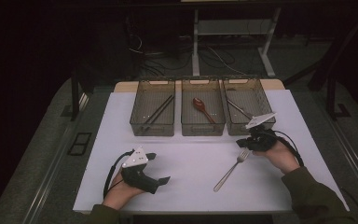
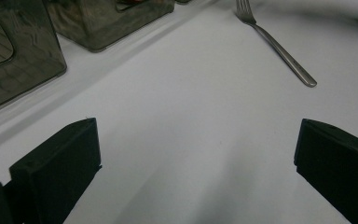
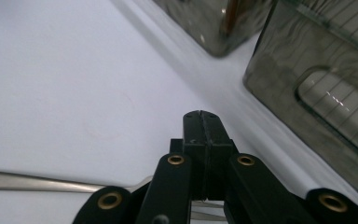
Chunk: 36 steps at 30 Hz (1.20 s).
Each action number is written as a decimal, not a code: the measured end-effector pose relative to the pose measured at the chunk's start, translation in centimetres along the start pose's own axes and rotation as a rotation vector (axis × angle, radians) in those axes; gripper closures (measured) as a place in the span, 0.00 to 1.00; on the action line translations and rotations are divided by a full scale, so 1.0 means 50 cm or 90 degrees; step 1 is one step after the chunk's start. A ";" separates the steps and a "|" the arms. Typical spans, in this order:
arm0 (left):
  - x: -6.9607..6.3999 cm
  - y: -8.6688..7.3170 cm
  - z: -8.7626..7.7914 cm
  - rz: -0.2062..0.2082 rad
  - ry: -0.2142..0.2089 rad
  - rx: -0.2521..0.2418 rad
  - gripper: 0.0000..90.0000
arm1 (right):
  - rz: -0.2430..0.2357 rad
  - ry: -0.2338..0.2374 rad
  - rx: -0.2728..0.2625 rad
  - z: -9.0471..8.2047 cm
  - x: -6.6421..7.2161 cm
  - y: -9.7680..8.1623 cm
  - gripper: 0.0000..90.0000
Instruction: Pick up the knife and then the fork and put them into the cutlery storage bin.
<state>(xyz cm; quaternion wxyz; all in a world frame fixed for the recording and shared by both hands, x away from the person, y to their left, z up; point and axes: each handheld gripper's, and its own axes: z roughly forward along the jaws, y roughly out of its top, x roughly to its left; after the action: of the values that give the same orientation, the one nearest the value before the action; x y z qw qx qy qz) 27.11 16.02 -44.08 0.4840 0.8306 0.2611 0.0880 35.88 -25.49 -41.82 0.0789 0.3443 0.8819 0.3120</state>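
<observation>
Fork (image 1: 231, 169) plain silver metal, no readable writing; lies flat on white table (image 1: 186, 186), in front of right-hand bin (image 1: 248, 106), tines toward bin, handle slanting back toward table's near edge. Right gripper (image 1: 247, 143) pressed together over tines. Left gripper (image 1: 160, 168) spread, holding nothing.

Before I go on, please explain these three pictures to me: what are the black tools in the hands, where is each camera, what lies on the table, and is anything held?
A person holds a black two-jaw gripper in each hand. One camera looks down from above; the other two ride on the grippers and look along their jaws.

On the white table stand three clear bins: the left bin holds dark chopsticks, the middle bin a red-brown spoon, the right bin a thin metal utensil. A fork lies in front.

The left gripper is open, holding nothing. The right gripper is shut at the fork's tines; whether it pinches them is unclear.
</observation>
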 end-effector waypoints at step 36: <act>-0.002 0.002 0.001 0.006 -0.003 0.002 0.00 | 0.004 -0.047 0.095 -0.010 -0.013 -0.044 0.99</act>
<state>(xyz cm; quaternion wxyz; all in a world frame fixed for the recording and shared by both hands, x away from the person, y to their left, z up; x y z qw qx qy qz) 27.07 15.88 -44.02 0.4829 0.8327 0.2564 0.0880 34.94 -27.41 -42.80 0.0846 0.3637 0.8980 0.2330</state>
